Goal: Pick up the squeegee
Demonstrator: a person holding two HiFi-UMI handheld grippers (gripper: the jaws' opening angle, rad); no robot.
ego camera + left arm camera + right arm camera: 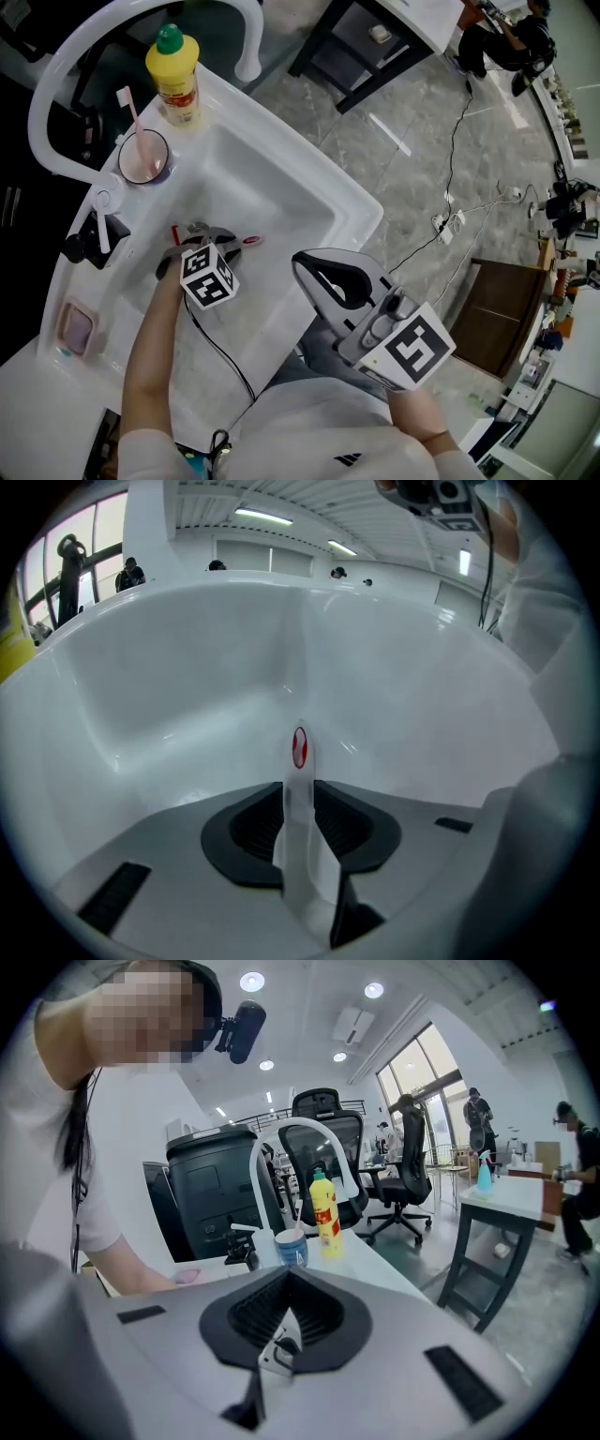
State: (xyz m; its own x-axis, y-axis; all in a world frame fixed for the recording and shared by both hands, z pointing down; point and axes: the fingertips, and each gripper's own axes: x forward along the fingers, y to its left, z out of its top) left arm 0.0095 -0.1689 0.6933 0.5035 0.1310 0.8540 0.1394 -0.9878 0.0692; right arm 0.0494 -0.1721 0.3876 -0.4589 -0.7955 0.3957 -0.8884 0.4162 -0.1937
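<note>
left gripper [300,808]: jaws apart, down in sink [309,202], handle of squeegee [299,761] between them
squeegee: lying in sink, long axis along the jaws, red-tipped end pointing away from gripper
sink: white walls close round left gripper
rim: cup [165,170] with toothbrush [131,117], yellow bottle [176,80] beside it
right gripper [286,1302]: jaws together, holds nothing, at sink's near edge
</note>
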